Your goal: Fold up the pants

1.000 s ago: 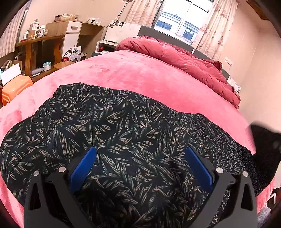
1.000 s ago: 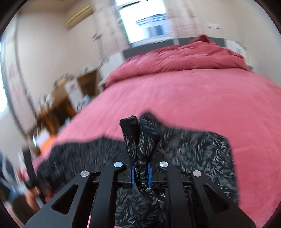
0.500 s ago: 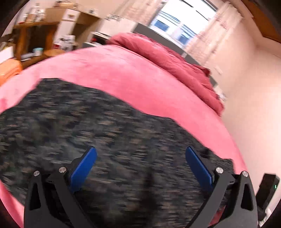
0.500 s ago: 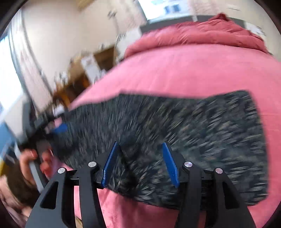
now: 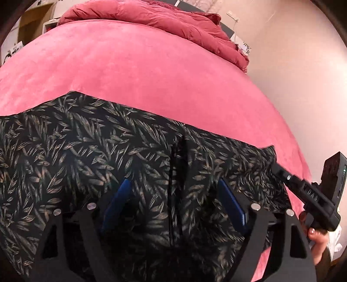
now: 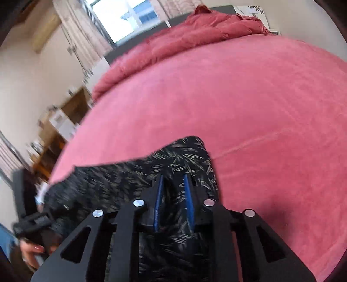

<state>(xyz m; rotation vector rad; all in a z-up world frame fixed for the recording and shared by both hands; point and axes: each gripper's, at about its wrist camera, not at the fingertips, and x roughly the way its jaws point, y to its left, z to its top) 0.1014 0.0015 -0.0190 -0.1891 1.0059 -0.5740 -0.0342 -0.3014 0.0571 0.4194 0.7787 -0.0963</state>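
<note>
Beneath the left gripper, whose blue pads stand wide apart and released, the leaf-print pants lie spread on the pink bedspread. Around the right gripper, pads a little apart and unclenched, a fold of pants fabric lies between them, ungrasped.

No text, label, brand or number in either view is sharp enough to read.

Pink bed — leaf-print pants spread flat, red duvet heaped.
</note>
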